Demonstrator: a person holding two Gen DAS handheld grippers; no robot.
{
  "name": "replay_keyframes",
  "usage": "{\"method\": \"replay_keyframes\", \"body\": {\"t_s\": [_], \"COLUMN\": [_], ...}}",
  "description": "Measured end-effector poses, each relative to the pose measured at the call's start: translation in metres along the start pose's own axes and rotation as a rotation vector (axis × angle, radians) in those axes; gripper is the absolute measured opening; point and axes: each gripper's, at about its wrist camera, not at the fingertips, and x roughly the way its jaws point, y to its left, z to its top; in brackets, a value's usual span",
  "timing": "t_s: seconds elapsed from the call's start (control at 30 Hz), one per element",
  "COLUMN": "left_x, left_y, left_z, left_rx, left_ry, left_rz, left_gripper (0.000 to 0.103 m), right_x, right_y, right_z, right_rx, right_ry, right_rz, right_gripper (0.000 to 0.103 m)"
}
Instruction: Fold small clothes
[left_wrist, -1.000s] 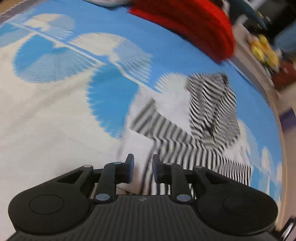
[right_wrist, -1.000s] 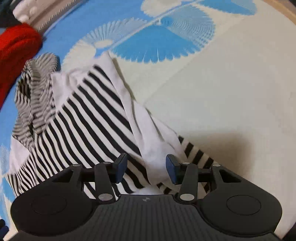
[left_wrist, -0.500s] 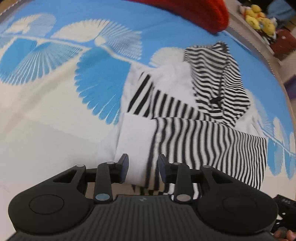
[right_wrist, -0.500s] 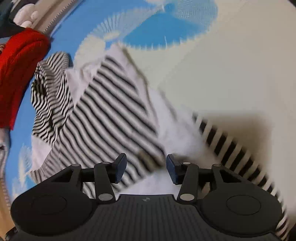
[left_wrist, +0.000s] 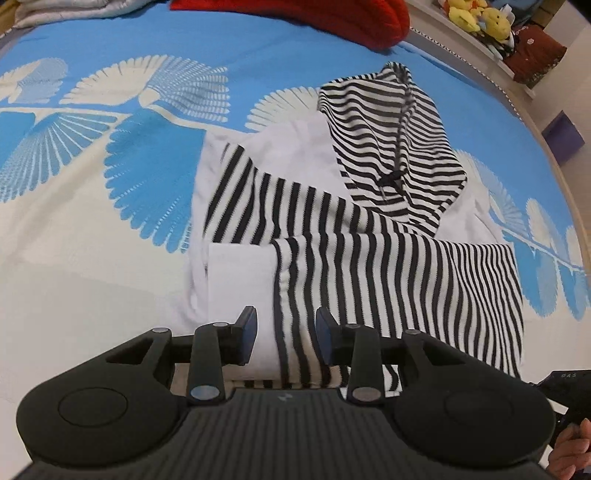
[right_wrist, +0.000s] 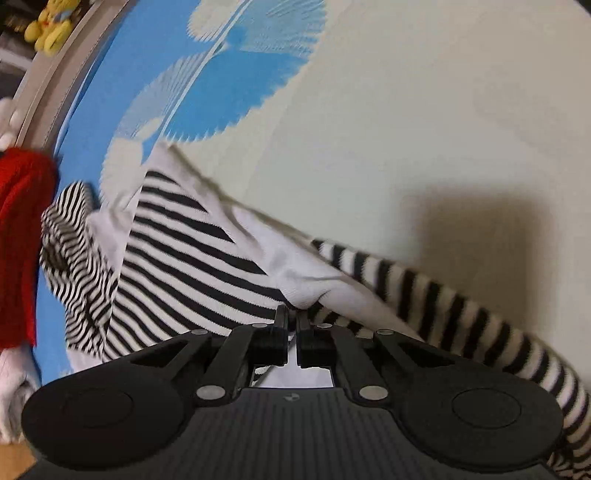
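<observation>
Two grippers: right gripper (right_wrist: 291, 319) has just closed, pinching the striped hoodie (left_wrist: 369, 236), hood (left_wrist: 391, 147) pointing away; left gripper (left_wrist: 286, 332) has its fingers narrowly apart, empty.

The striped garment (left_wrist: 369, 258) lies on the bedspread (left_wrist: 92, 258) just ahead of the left gripper (left_wrist: 286, 332) (hood farthest away); a red knit (left_wrist: 332, 14) sits beyond it.

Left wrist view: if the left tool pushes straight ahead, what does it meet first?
Probably the black-and-white striped knit garment: the open left tool straddles its near edge, where white cuff meets stripes. Depth is unclear.
</observation>
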Motion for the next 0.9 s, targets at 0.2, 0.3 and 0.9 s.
{"method": "replay_keyframes", "body": {"t_s": [0.2, 0.3, 0.9], "left_x": [0.009, 0.024, 0.015], "left_y": [0.005, 0.015, 0.024], "left_z": [-0.002, -0.006, -0.005], "left_rx": [-0.018, -0.046, -0.067], "left_ry": [0.027, 0.067, 0.037], "left_rz": [0.013, 0.024, 0.068], "left_gripper": [0.039, 0.039, 0.051], "right_x": [-0.019, -0.024, -0.025], "right_y": [0.025, 0.053, 0.080], "right_z": [-0.014, -0.018, -0.022], "right_rx": [-0.137, -0.341, -0.717], "right_ry": [-0.040, -0.062, -0.143], "right_rz": [-0.026, 0.096, -0.009], "right_gripper": [0.011, 0.032, 0.040]}}
